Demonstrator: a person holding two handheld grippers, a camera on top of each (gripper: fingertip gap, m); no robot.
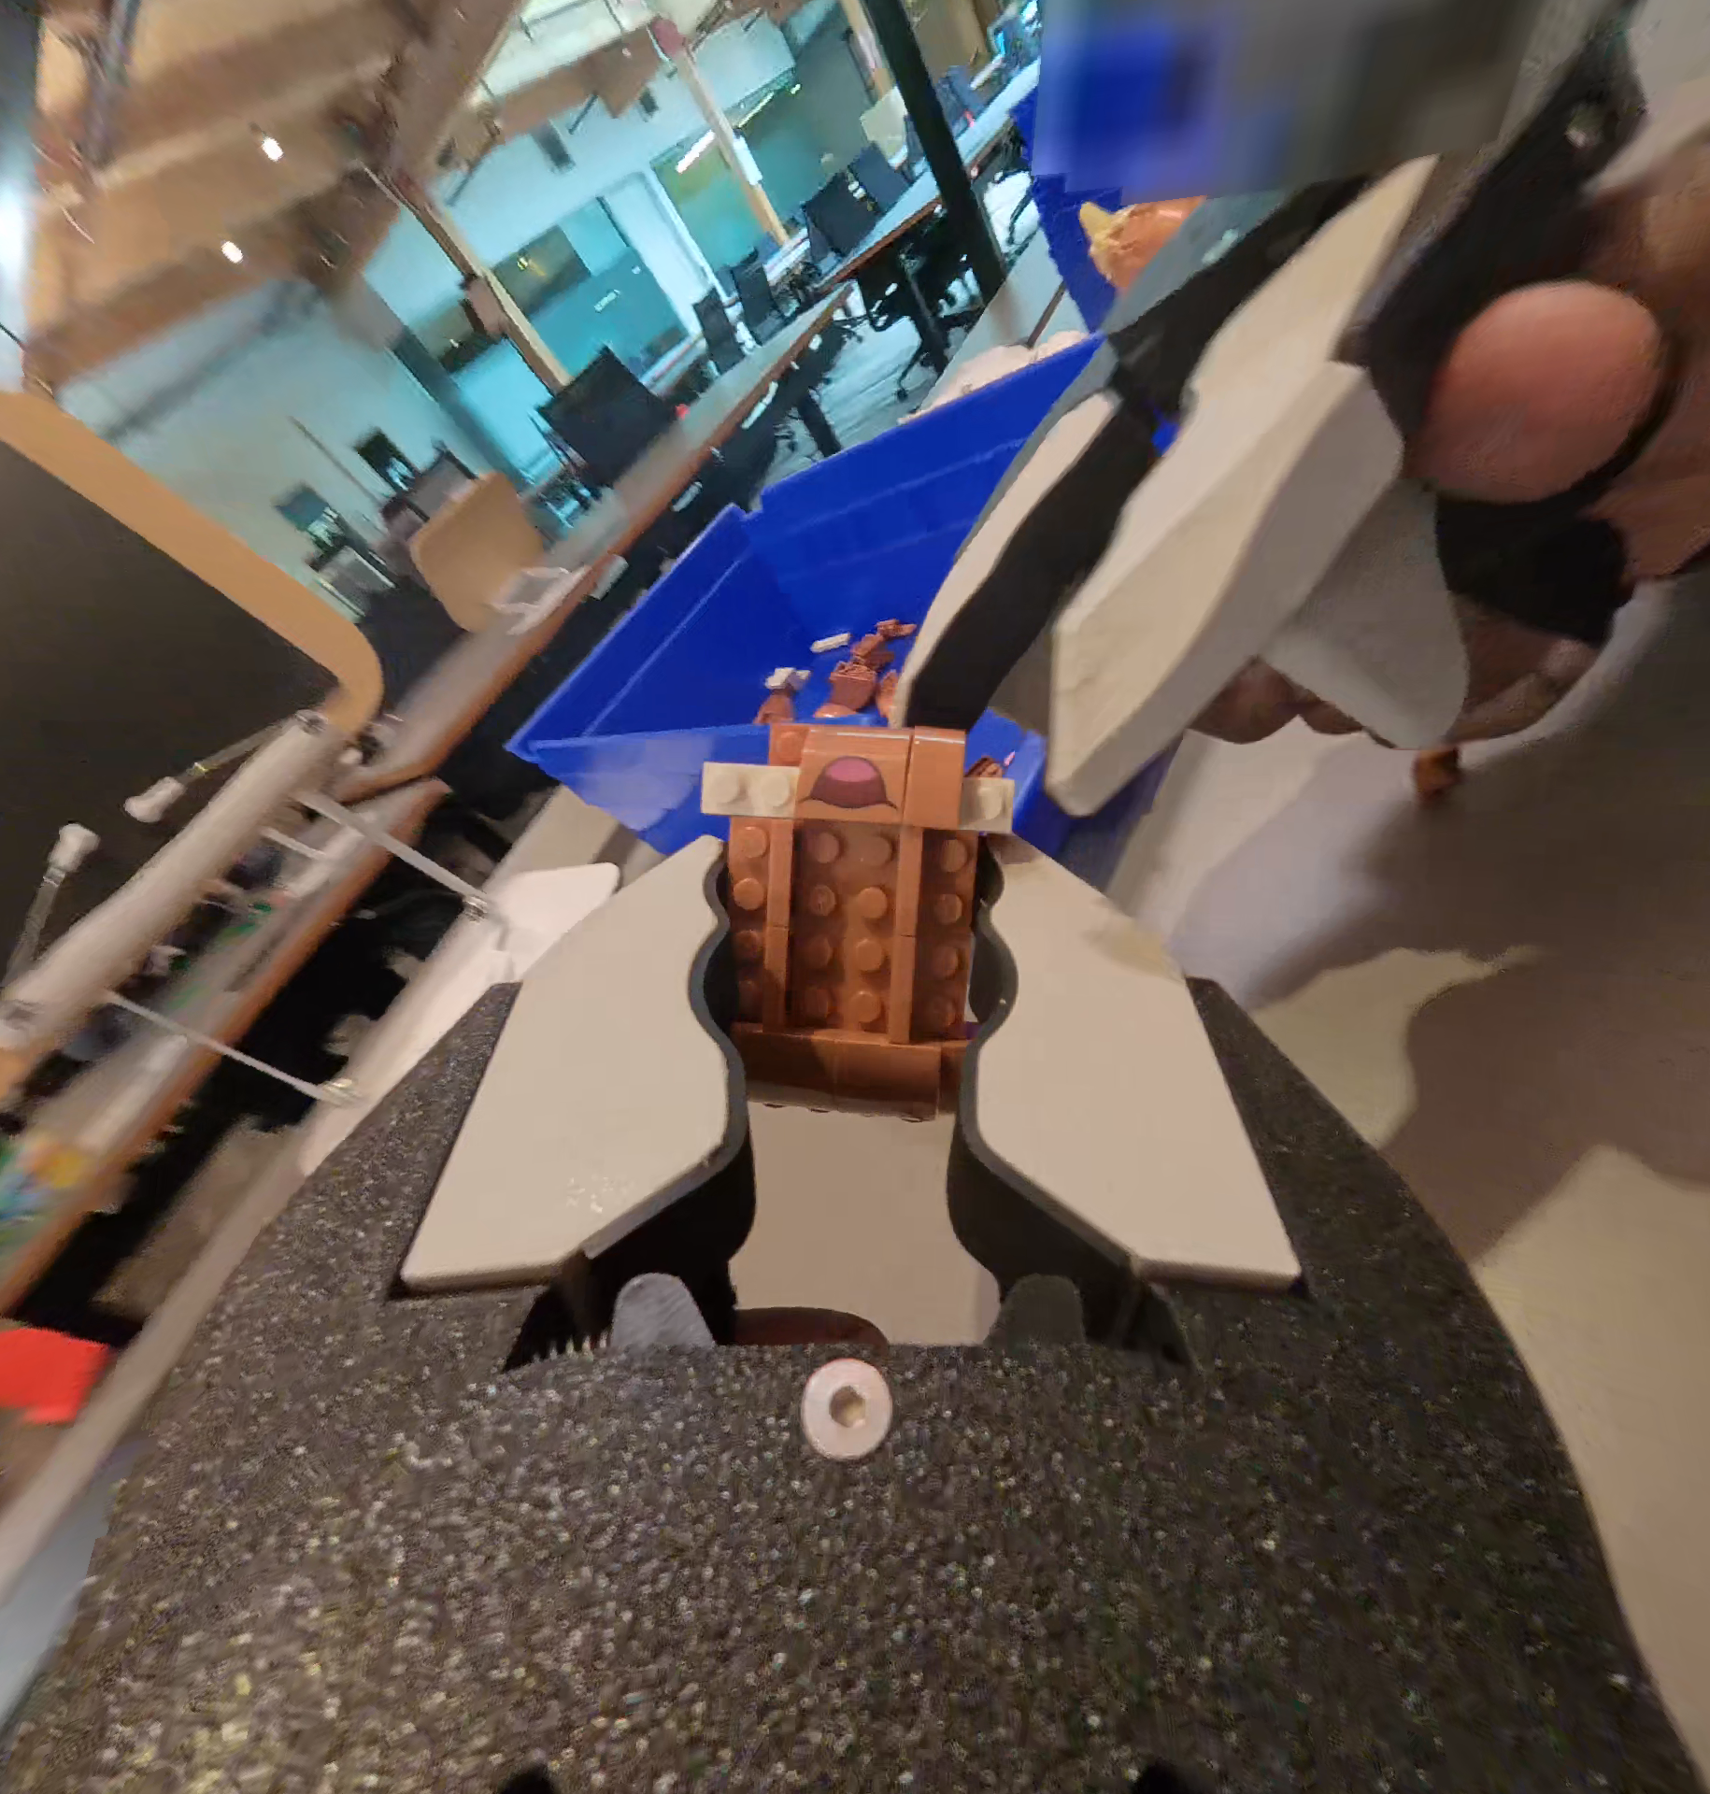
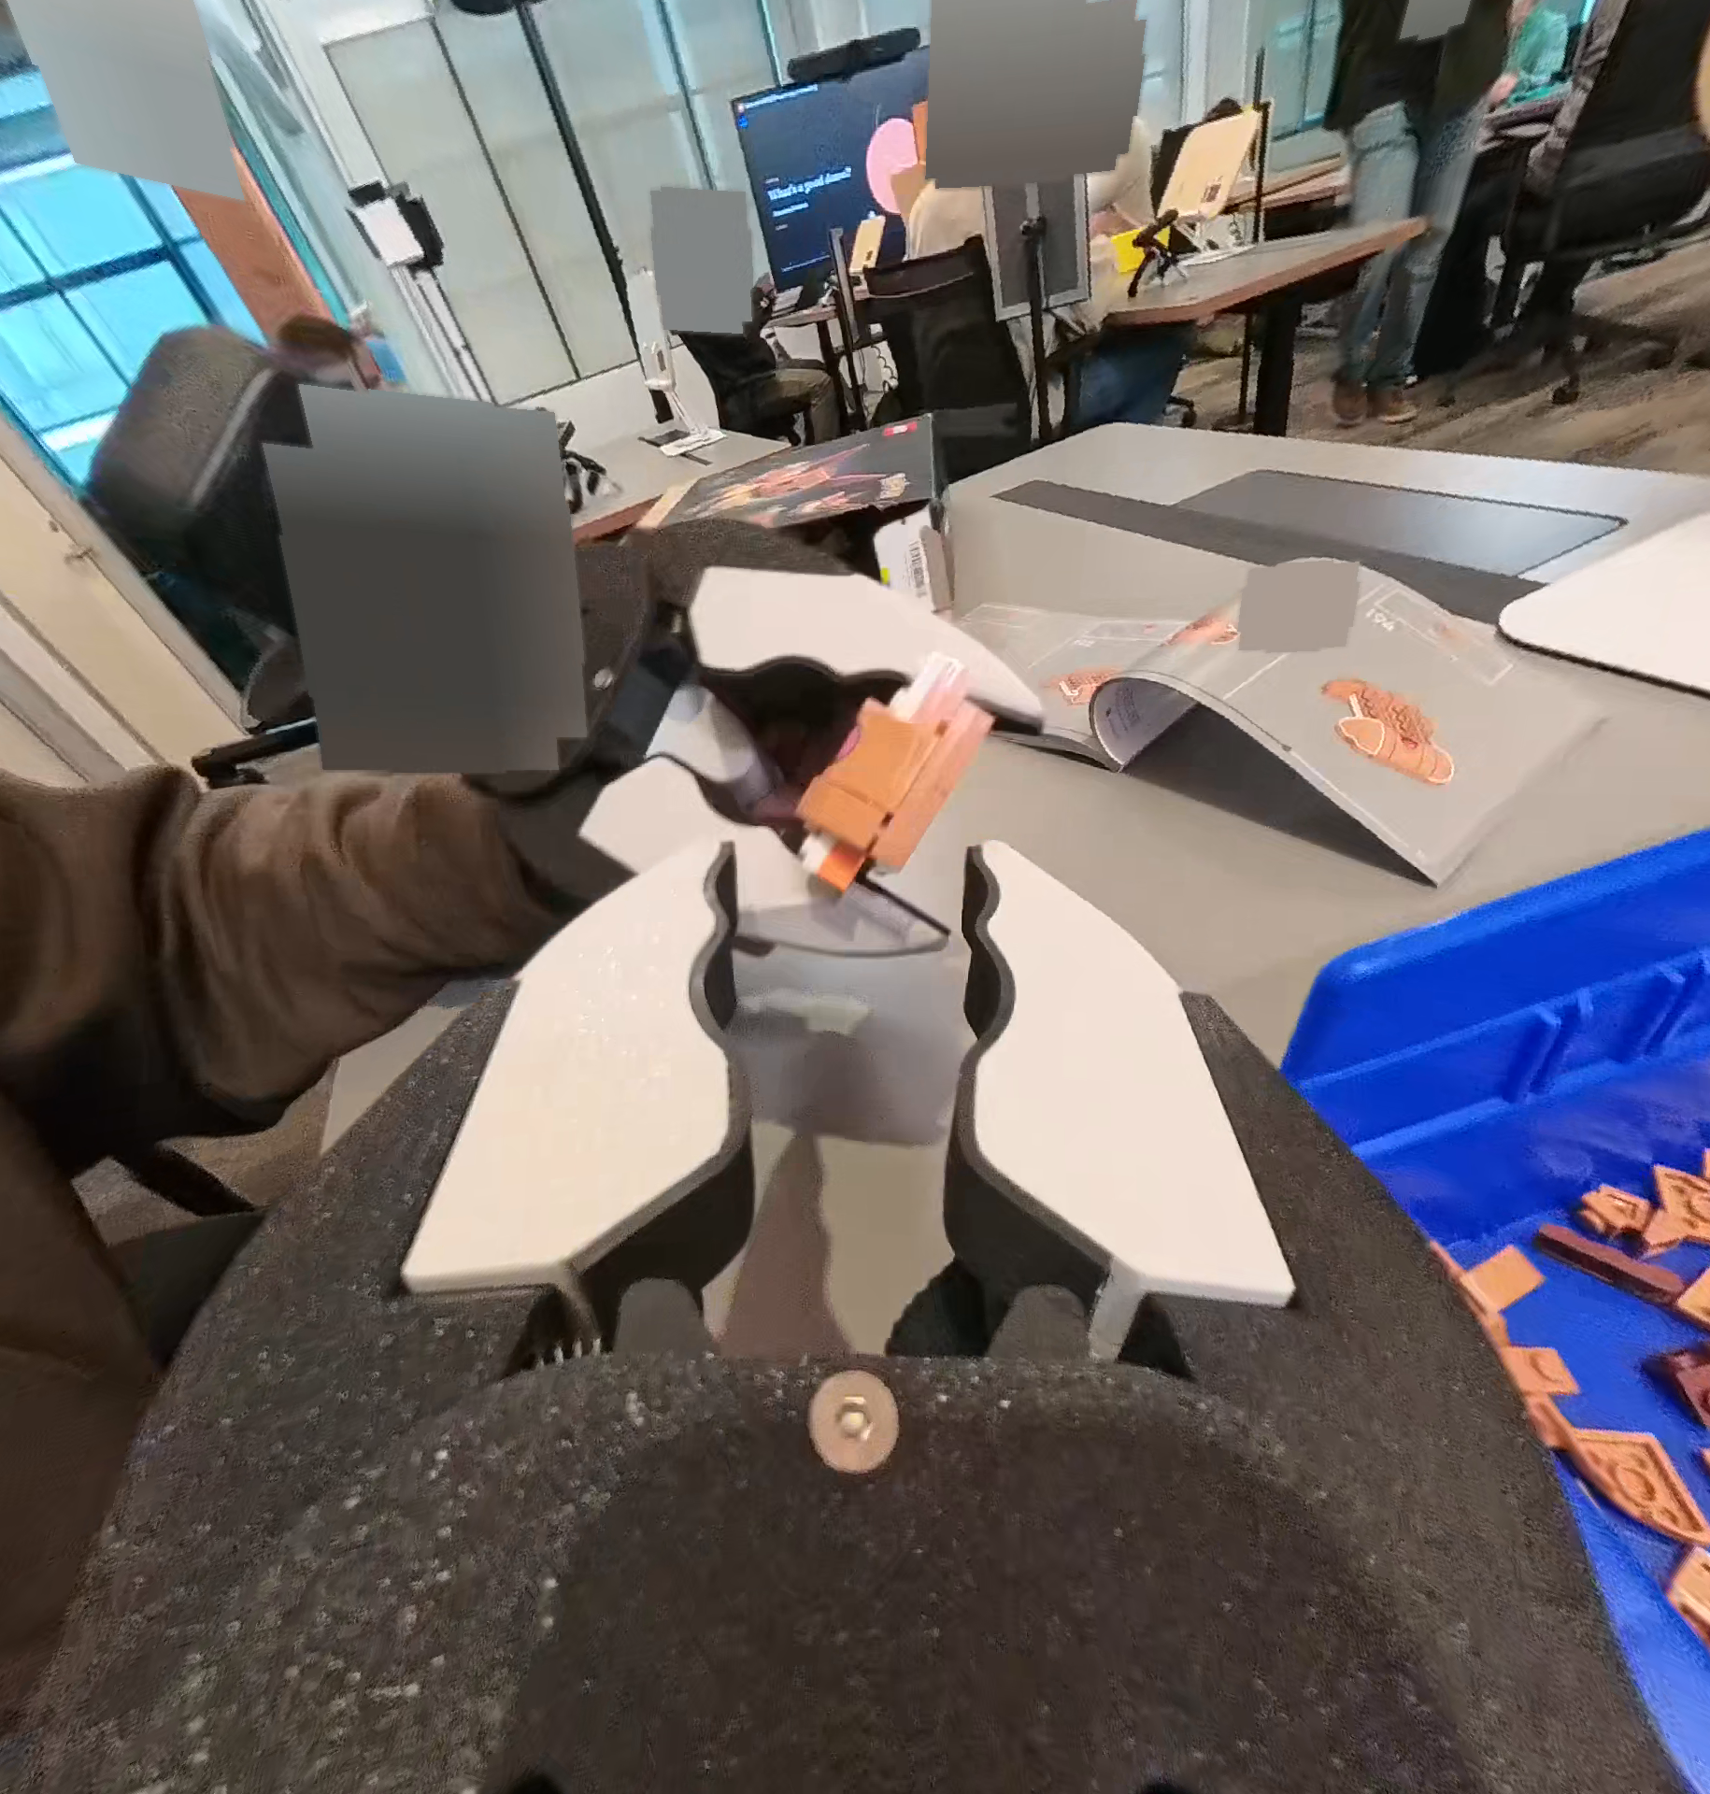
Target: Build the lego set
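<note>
Pinching a brown brick model (image 1: pixel 851 922), the left gripper (image 1: pixel 851 946) hovers near a blue bin (image 2: pixel 1511 1019) of loose bricks (image 2: pixel 1647 1359); the right gripper (image 2: pixel 849 932) is spread, empty.

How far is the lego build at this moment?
Partly done: a brown brick assembly with a printed mouth tile is already joined. The left tool holds it clamped. The right tool is open and empty. Many loose bricks wait in the blue bin.

Speckled black claw (image 2: pixel 849 893) bodies, grey fingers (image 2: pixel 599 1078), brown sleeve (image 2: pixel 201 913).
</note>
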